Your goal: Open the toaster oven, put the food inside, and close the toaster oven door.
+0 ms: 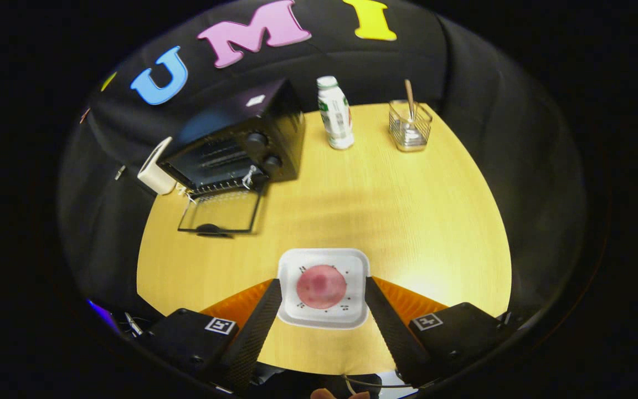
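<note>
1. Toaster oven (241, 147): black, at the far left of the round wooden table (407, 221), door (220, 211) dropped fully open and lying flat toward the near side. Wire rack visible inside; two knobs on its right front panel.
2. Food: a round pink slice (321, 286), looks like meat, lying in the middle of a white square plate (323, 288) with small dark marks around it.
3. Plate sits on the table between the gripper's fingers, well apart from the oven.
4. Gripper (323, 285): spread wide, one finger at each side edge of the plate. Whether they touch the rim, cannot tell; not clamped on the food.
5. White box-like object (154, 166) stands against the oven's left side.
6. White bottle (335, 113) with green label upright at the far edge, right of the oven.
7. Clear glass container (410, 126) farther right, with a wooden-handled utensil (409, 98) standing in it.
</note>
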Demonstrator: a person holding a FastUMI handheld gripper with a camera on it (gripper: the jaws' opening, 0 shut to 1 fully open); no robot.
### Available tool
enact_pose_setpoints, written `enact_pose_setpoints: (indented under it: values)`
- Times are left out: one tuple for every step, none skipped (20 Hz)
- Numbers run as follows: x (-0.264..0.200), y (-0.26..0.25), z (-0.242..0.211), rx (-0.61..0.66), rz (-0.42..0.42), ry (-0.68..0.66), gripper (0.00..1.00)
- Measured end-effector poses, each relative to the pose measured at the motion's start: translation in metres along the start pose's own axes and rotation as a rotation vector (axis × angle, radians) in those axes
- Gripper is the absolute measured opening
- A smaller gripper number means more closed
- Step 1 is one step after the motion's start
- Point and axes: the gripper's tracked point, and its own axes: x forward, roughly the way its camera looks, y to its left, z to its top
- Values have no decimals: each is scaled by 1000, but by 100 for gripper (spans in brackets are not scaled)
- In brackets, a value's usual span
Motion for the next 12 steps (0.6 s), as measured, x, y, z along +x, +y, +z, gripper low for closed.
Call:
enact_pose_setpoints:
  values:
    - [11, -13, -7, -1, -12, 50, 99]
    - [23, -23, -14, -7, -19, 94, 99]
    - [34, -33, -22, -13, -36, 136, 99]
    - [44, -38, -26, -19, -34, 172, 99]
    - [53, -39, -31, -30, -34, 201, 99]
    - [61, -40, -34, -50, -38, 230, 97]
    - [67, -39, -40, -72, -33, 254, 97]
    - [73, -39, -45, -86, -31, 278, 92]
    - [81, -42, -48, -85, -41, 297, 88]
    - [86, -44, -51, -73, -54, 315, 87]
    - [91, -48, -54, -60, -71, 329, 87]
    - [94, -53, -51, -52, -94, 324, 87]
